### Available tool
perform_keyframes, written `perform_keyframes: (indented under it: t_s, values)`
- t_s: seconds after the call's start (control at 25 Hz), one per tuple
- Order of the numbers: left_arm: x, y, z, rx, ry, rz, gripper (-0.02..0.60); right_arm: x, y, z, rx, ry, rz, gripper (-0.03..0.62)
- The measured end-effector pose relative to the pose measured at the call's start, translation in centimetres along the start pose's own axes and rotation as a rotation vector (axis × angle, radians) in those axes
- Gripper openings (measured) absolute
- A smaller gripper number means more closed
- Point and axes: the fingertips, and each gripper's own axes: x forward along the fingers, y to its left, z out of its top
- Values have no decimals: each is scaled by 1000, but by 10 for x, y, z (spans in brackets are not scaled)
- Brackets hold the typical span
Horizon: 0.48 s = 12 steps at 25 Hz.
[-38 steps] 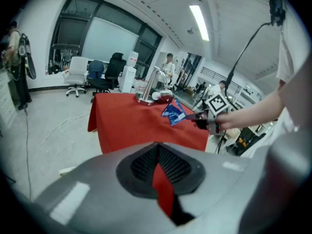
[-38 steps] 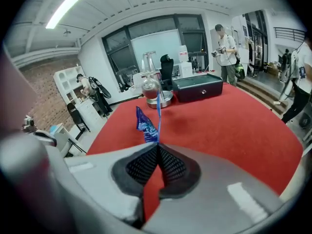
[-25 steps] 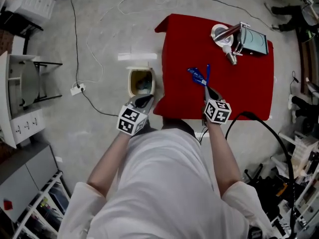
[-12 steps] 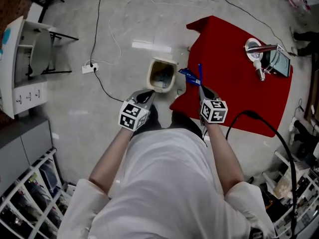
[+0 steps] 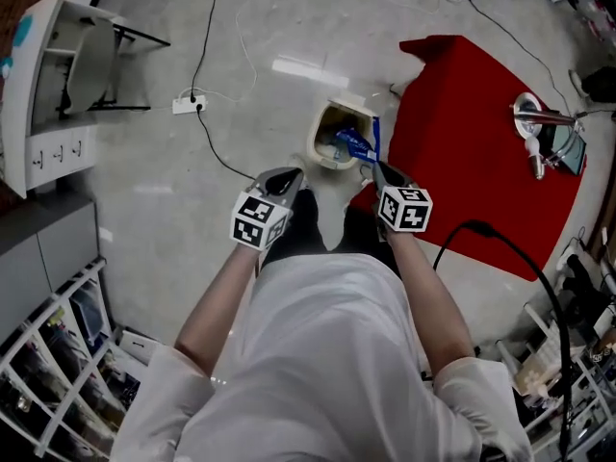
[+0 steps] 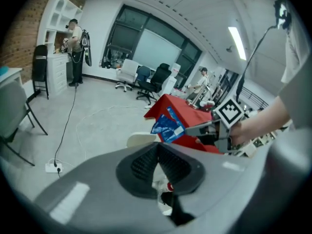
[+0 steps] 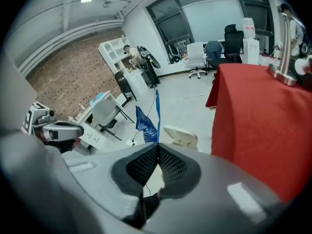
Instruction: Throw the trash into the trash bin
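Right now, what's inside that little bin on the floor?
Some light-coloured trash lies in the trash bin. The blue wrapper held in the right gripper covers part of the opening.

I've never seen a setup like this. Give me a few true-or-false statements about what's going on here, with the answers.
1. The right gripper pinches a blue wrapper. True.
2. The wrapper already lies inside the trash bin. False: it is held in the jaws over the bin's opening.
3. The left gripper carries trash too. False: its jaws are closed with nothing between them.
4. The bin stands on the floor beside the red-covered table. True.
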Motion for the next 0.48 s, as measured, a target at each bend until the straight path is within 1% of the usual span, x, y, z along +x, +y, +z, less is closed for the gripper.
perform_keyframes:
  t_s: [0.12,0.32,0.48]
  values:
    - [-2,19,-12,-18,9,6,5,23,5,-14,48,37,-31,2]
    - [8,50,-37,-16,41,13,5,65,0,-46,105,103,-80,2]
    - [21,72,-47,-23,60,16,4,100,-8,-68,174,158,-116,2]
